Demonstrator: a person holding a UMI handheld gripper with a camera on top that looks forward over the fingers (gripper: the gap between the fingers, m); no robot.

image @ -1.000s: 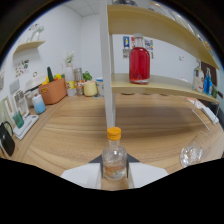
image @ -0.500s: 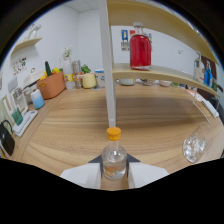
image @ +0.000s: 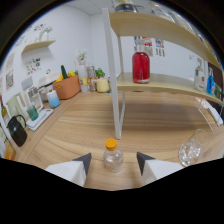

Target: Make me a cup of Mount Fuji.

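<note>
Wooden counter (image: 150, 125) under bottle (image: 113, 156), glass (image: 190, 149)

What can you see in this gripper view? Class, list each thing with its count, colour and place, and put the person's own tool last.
small bottle: one, clear with an orange cap, standing on the counter between the fingers, a gap at each side
glass: one, clear, on the counter to the right of the fingers
red bottle: one, red liquid inside, on the shelf beyond the fingers
shelf post: one, white, upright just beyond the small bottle
orange basket: one, on the counter far left, by the wall
yellow pot: one, beside the basket
black kettle: one, on the left side counter
counter: one, light wood
hand-held gripper: one, white fingers with dark tips, open
</note>
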